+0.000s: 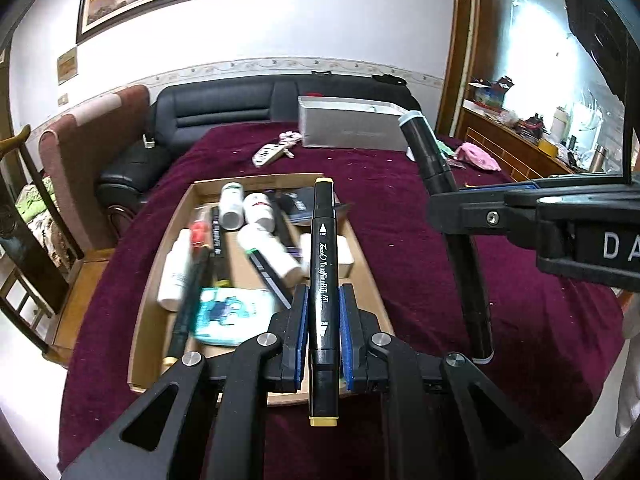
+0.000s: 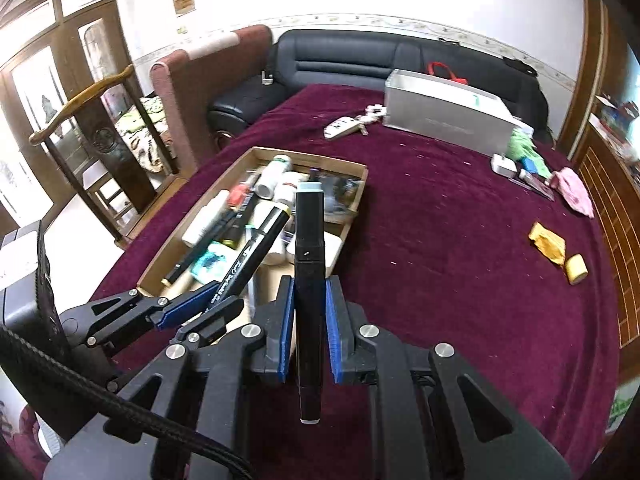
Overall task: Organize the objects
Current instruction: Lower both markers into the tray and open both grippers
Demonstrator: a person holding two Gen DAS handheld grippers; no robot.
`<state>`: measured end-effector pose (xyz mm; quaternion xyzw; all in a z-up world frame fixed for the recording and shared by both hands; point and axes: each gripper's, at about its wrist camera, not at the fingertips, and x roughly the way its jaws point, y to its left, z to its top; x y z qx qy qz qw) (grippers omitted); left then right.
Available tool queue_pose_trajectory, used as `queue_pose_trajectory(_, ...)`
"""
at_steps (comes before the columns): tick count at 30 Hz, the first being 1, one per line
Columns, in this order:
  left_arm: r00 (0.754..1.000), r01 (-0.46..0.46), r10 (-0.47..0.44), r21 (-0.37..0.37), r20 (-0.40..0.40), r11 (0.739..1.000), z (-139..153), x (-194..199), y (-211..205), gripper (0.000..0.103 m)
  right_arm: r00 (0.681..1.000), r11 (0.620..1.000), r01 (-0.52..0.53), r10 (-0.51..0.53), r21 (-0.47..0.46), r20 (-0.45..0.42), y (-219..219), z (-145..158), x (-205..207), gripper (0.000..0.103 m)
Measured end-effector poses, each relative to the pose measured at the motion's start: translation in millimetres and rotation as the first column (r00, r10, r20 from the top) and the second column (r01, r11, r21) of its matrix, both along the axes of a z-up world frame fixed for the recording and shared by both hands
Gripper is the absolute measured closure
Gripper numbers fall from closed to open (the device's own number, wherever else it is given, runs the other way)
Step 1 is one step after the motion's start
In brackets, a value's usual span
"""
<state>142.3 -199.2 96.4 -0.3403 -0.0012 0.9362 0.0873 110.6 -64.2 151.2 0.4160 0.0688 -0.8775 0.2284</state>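
The yellow-capped marker (image 1: 323,280) stands clamped at centre frame in the left gripper (image 1: 323,332), raised over the cardboard tray (image 1: 168,240), which lies on the maroon-covered counter (image 1: 420,260). The pale-capped marker (image 2: 309,280) is pinched the same way in the right gripper (image 2: 308,328), hanging just right of the tray. Both pairs of fingers are closed tight on the marker barrels. The tray already holds white bottles (image 1: 256,216), pens and a teal packet (image 1: 228,316), so sorting looks well under way; still loose are a yellow wrapper (image 2: 548,240), a pink cloth (image 2: 572,188) and a key fob (image 2: 340,126).
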Motion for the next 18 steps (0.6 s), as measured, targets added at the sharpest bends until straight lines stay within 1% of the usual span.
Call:
queue_pose_trajectory(4, 1.0, -0.02, 0.02, -0.007, 0.004, 1.0, -4, -5, -14, 0.092, 1.0, 1.0, -0.022, 0.022, -0.007, 0.02, -17, -4, -6, 0.09)
queue_pose_trajectory(7, 0.999, -0.033, 0.033, -0.011, 0.013, 0.999, -9, -11, -23, 0.092, 0.998, 0.999, -0.028, 0.029, -0.024, 0.053, -28, -11, -15, 0.09)
queue_pose_trajectory(14, 0.996, -0.072, 0.072, 0.005, 0.058, 0.997, -24, -30, -50, 0.092, 0.989, 0.999, -0.015, 0.022, -0.049, 0.146, -43, -36, -44, 0.09)
queue_pose_trajectory(18, 0.993, -0.084, 0.083, 0.005, 0.08, 0.996, -32, -38, -58, 0.092, 0.984, 0.999, -0.005, 0.014, -0.052, 0.178, -47, -48, -55, 0.09)
